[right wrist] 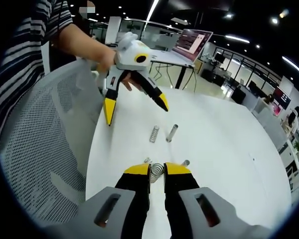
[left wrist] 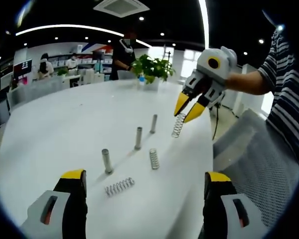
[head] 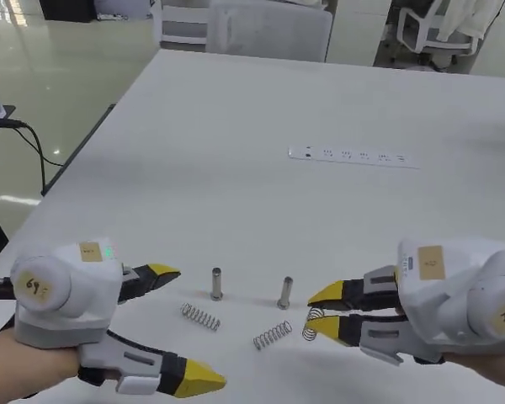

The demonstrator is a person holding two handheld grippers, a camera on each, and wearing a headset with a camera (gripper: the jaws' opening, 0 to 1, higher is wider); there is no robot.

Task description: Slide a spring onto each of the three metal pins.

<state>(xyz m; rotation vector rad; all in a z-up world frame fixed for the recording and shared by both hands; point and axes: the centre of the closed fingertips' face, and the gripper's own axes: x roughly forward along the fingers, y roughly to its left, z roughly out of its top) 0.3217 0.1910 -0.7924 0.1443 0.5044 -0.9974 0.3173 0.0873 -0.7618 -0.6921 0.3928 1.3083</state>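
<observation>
Spring (left wrist: pixel 178 124), silvery coil (short), pinched in right tool (head: pixel 308 314)

Held spring (right wrist: pixel 157 169) mostly covered by right tool (right wrist: pixel 158 172) tips in right gripper view; one pin (right wrist: pixel 186 162) shows just its top past the jaw; head view: right tool body cut by right edge, power strip (head: pixel 353 156) sockets too small to read

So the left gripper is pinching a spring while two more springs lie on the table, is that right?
No. The right gripper holds that spring between its fingers, as the right gripper view shows. The left gripper is open. Two more springs do lie on the table.
</observation>
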